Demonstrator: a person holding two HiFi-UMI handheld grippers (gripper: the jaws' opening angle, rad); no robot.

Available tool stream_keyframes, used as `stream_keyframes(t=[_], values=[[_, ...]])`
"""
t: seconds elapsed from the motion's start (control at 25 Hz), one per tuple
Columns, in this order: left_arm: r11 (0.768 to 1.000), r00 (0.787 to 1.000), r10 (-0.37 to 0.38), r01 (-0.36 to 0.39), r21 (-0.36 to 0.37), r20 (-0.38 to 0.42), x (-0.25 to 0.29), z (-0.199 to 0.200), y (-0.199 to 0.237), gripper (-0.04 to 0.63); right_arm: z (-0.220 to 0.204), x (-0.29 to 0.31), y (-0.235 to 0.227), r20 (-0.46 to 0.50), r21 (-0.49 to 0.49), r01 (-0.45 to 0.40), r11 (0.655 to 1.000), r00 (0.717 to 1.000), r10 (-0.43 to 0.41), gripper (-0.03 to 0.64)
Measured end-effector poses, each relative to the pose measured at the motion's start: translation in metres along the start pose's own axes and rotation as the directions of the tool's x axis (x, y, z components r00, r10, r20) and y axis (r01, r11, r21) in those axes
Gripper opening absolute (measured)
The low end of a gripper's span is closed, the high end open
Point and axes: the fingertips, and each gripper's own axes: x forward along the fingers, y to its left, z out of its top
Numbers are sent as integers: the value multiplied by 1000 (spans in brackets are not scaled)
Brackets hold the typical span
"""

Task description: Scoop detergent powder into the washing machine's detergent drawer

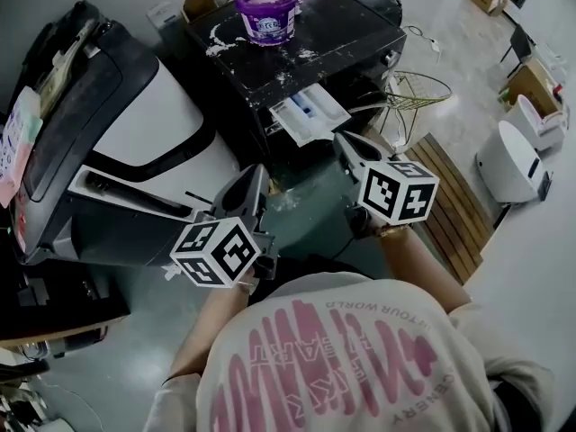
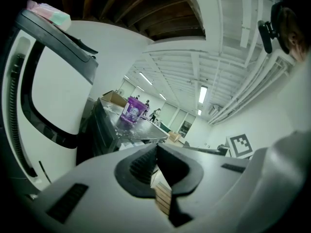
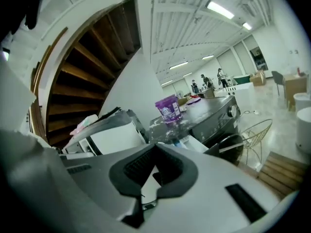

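Note:
A purple detergent tub (image 1: 266, 9) stands on top of the black washing machine (image 1: 360, 39), with spilled white powder around it. Below it the white detergent drawer (image 1: 309, 113) is pulled out. My left gripper (image 1: 255, 180) hangs low in front of the machine, left of the drawer, shut and empty. My right gripper (image 1: 345, 142) is just right of the drawer, also shut with nothing in it. In the left gripper view the shut jaws (image 2: 156, 149) point up toward the tub (image 2: 131, 109). In the right gripper view the shut jaws (image 3: 155, 149) sit below the tub (image 3: 168, 109) and drawer (image 3: 188, 142).
A large white and black appliance (image 1: 135, 142) leans at the left. A wooden slatted platform (image 1: 454, 205) and a wire basket (image 1: 418, 88) lie right of the machine, with a white bin (image 1: 513, 160) beyond. Cardboard boxes (image 1: 538, 88) stand at the far right.

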Motion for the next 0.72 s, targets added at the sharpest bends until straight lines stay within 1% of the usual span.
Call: stream_keyframes(t=[0.12, 0.24, 0.48, 0.72], values=[[999, 998, 32, -33, 28, 58, -6, -1, -15, 2, 10, -15, 3, 51, 29, -52, 998, 997, 51, 0], [997, 994, 45, -51, 55, 99, -10, -2, -29, 2, 15, -27, 3, 74, 18, -88, 996, 993, 86, 0], [995, 991, 81, -87, 51, 107, -10, -5, -44, 2, 12, -40, -2, 45, -18, -131, 991, 990, 132, 0], [992, 988, 114, -118, 41, 100, -13, -23, -53, 2, 3, -47, -12, 17, -37, -154, 987, 988, 155, 0]])
